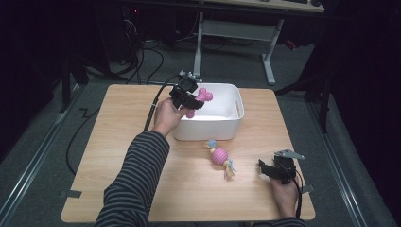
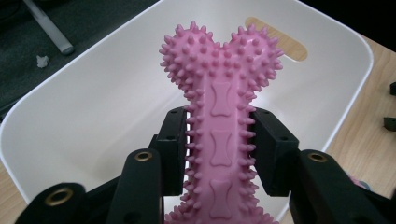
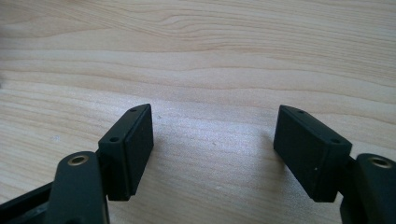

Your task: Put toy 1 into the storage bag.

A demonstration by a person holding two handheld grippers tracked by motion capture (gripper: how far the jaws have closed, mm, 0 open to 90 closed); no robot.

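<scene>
Pinching the spiky pink rubber bone (image 2: 219,135) over the white plastic tub (image 2: 93,107), my left gripper (image 2: 219,140) clamps its shaft, while my right gripper (image 3: 212,149) rests spread near the desk's right edge.

Light falls from above onto the wooden surface (image 1: 142,156), leaving it evenly bright while the room around it sinks into near black. The white bin (image 1: 222,127) is washed out on its inner walls, close to glare. Shadows under things are short and soft. The high view is somewhat soft and grainy; the left gripper view is sharp on the pink bone toy (image 2: 219,116), and the right gripper view shows crisp wood grain.
</scene>
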